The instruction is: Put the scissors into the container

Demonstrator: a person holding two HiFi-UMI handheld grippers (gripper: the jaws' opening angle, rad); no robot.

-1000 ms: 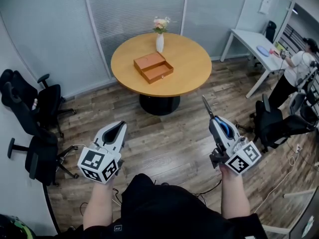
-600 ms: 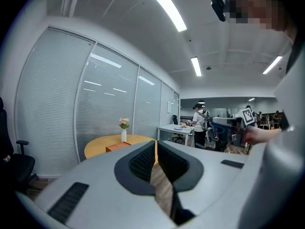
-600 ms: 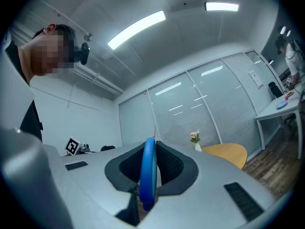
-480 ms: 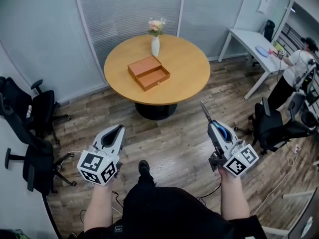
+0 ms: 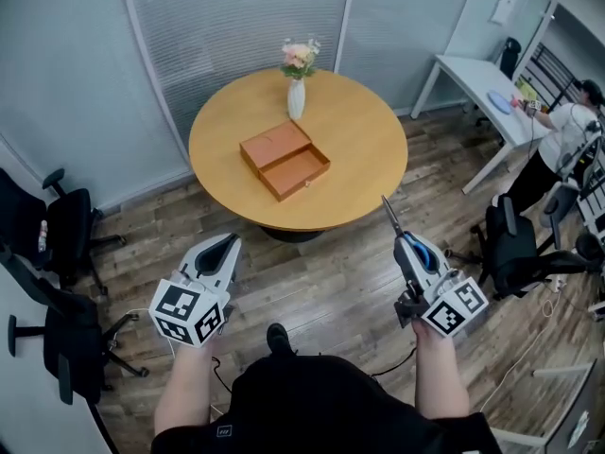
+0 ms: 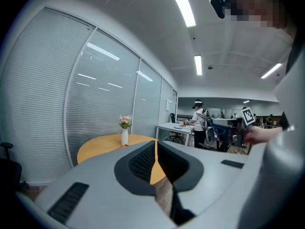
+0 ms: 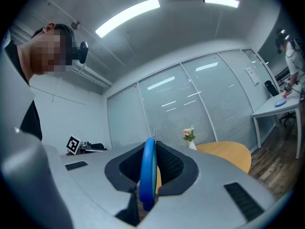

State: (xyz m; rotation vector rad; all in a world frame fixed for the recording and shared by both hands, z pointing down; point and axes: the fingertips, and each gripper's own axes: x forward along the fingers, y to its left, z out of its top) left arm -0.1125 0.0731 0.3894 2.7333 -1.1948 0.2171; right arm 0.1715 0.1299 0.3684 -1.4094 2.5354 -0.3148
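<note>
An orange box-like container (image 5: 285, 161) with its drawer pulled out lies on the round wooden table (image 5: 359, 149). Blue-handled scissors (image 5: 412, 244) sit in my right gripper (image 5: 405, 239), which is shut on the blue handle (image 7: 148, 173), the blades pointing up toward the table. My left gripper (image 5: 219, 252) hangs at the lower left with its jaws shut (image 6: 155, 163) and nothing between them. Both grippers are held over the floor, short of the table's near edge.
A white vase with flowers (image 5: 297, 83) stands behind the container. Black office chairs (image 5: 57, 244) line the left wall, another chair (image 5: 515, 244) is at right. A white desk (image 5: 482, 78) and a person (image 5: 558, 140) are at far right. Blinds-covered glass walls stand behind the table.
The view has moved closer to the table, which now sits lower and larger in the head view. Both grippers keep their hold and pose.
</note>
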